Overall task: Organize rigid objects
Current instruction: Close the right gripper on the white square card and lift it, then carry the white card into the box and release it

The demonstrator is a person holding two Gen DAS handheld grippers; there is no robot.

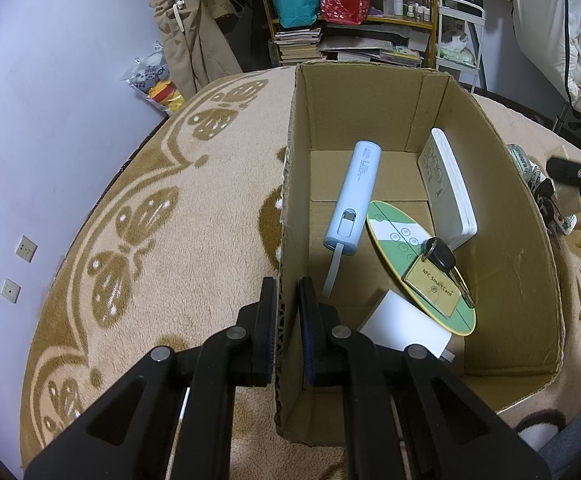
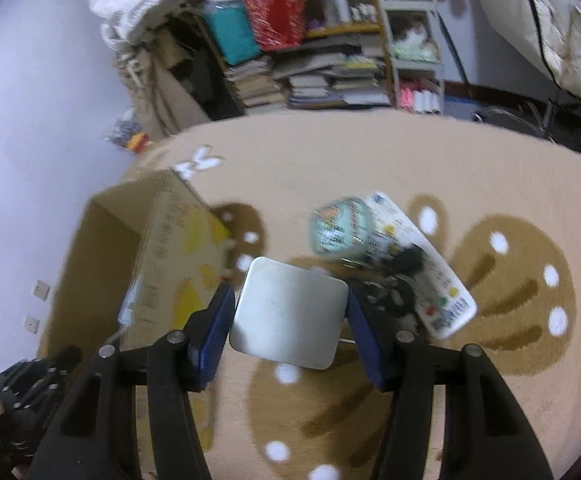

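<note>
Silver square box lying flat, clamped in right hand-held gripper

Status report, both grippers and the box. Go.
Left gripper shut on cardboard box wall. Right gripper shut on silver square case, above the rug. Nothing between case and box.

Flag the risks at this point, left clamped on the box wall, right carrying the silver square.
1. The right gripper holds the silver square box only by its side edges; it could slip.
2. The cardboard box floor is crowded: oval remote, key with NFC card.
3. The left gripper pinches one thin wall; the box could tip.
</note>
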